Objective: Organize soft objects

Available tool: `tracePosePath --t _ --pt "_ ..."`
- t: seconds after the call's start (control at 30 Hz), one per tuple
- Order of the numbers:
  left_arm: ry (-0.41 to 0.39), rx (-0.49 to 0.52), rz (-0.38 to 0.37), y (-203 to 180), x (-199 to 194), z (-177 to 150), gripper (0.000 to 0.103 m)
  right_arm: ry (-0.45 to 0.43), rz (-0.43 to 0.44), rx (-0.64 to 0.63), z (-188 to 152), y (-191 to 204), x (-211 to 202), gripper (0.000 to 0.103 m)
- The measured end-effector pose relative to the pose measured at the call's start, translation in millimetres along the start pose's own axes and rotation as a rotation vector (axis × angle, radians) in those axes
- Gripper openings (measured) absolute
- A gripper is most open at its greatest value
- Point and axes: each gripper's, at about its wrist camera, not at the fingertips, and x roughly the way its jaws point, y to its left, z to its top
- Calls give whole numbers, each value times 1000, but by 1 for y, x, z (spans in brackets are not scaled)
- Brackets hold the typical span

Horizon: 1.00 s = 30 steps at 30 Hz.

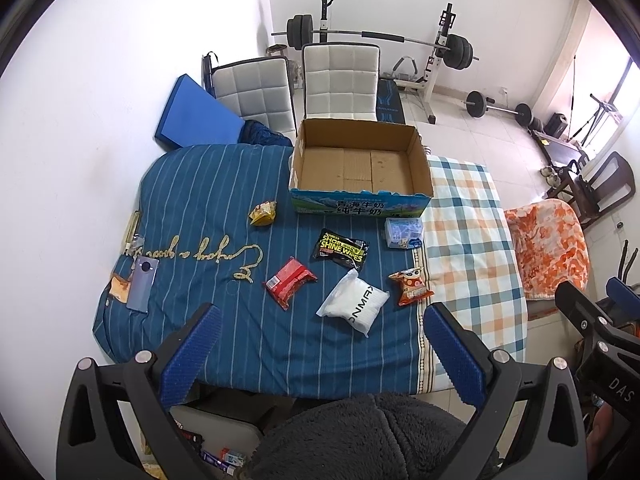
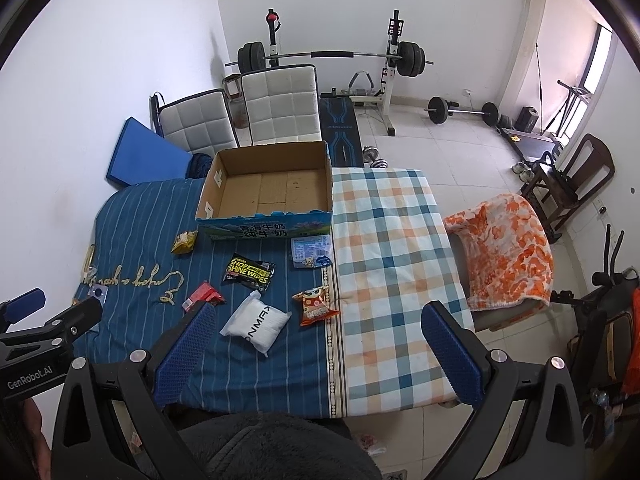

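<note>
An empty open cardboard box stands at the far side of the cloth-covered table. Soft packets lie in front of it: a yellow snack bag, a black shoe shine wipes pack, a red packet, a white pouch, an orange snack bag and a pale blue tissue pack. My left gripper and right gripper are both open and empty, held above the table's near edge.
A phone and a small orange packet lie at the table's left edge. Two white chairs stand behind the box. An orange towel drapes a chair at the right. Weights and a barbell rack fill the back.
</note>
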Motion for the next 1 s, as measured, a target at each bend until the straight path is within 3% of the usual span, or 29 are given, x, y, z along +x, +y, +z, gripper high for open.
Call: tracePosePath --t 0.27,1.0 --pt "-24 -7 -3 5 -5 -4 103 -46 -21 24 -7 -5 -14 103" --pt "-24 -15 -3 8 -4 -8 103 -41 -15 16 -9 -2 -15 103"
